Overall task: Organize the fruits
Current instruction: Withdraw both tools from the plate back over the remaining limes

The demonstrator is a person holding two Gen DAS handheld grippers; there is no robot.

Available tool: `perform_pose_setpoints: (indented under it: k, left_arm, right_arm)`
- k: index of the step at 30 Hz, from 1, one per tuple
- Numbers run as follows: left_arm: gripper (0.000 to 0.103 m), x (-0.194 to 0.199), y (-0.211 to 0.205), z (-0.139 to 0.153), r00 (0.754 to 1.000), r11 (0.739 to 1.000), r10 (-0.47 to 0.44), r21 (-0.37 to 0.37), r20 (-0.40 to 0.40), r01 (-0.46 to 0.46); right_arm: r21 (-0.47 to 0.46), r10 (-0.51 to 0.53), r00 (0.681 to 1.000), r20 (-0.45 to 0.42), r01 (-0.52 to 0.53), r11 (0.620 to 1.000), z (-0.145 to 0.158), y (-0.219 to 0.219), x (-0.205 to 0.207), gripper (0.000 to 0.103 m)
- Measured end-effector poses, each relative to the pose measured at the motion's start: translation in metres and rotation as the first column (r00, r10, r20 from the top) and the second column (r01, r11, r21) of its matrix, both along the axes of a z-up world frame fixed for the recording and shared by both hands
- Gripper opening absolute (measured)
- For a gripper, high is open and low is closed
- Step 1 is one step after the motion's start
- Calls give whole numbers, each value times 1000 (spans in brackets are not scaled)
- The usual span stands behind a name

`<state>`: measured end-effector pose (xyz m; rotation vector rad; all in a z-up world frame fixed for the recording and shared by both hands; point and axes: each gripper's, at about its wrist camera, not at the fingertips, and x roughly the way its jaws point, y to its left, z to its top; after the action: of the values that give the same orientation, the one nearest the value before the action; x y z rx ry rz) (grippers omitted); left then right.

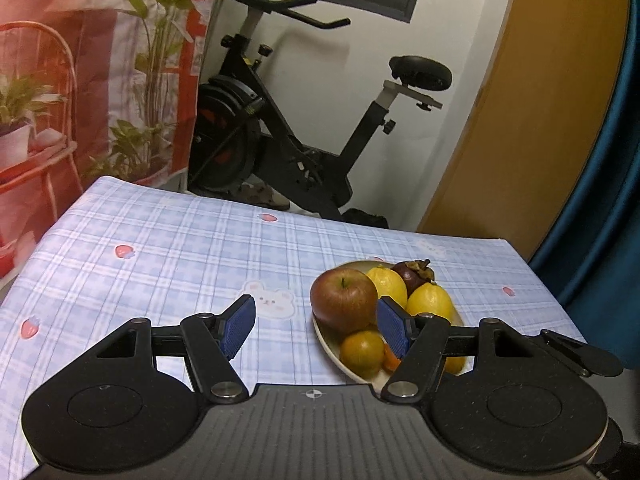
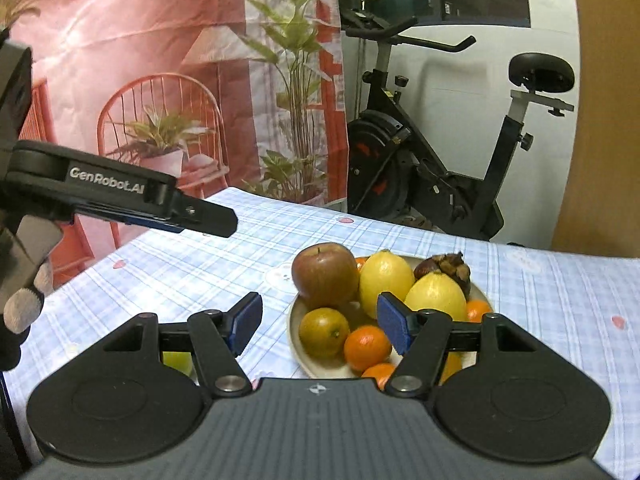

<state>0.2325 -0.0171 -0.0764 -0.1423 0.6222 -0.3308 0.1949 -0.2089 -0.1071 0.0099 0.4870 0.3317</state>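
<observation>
Right wrist view: the right gripper (image 2: 319,322) is seen about half open with nothing between its pads, held above the counter (image 2: 560,304) just short of the plate (image 2: 295,322). Piled on that plate are an apple (image 2: 325,274), two lemons (image 2: 386,276), a mangosteen (image 2: 446,267), a greenish citrus (image 2: 325,331) and tangerines (image 2: 367,347). The left gripper (image 1: 316,326) is likewise half open and empty. Gathering appears largely done; a yellow-green fruit (image 2: 176,362) beside the plate is judged still outstanding.
</observation>
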Motion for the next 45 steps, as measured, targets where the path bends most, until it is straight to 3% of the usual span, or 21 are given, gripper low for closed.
perform_pose_setpoints:
  k: [9, 13, 20, 28, 45]
  left_arm:
    - [69, -47, 3, 13, 995, 998, 45, 48, 92, -50]
    - [69, -64, 16, 13, 993, 995, 99, -10, 71, -99]
    - [69, -95, 30, 6, 980, 984, 180, -7, 81, -180]
    - [69, -104, 32, -15, 967, 969, 246, 10, 65, -247]
    - [69, -101, 33, -41, 977, 975, 213, 57, 4, -213]
  right_arm:
    - [84, -34, 998, 50, 30, 996, 4, -10, -39, 67]
    - [93, -52, 994, 92, 43, 995, 0, -16, -61, 67]
    - [135, -111, 991, 76, 100, 986, -13, -27, -75, 67]
    - [53, -123, 986, 112, 117, 992, -26, -22, -82, 67]
    - [-4, 34, 998, 53, -33, 999, -56, 1, -71, 67]
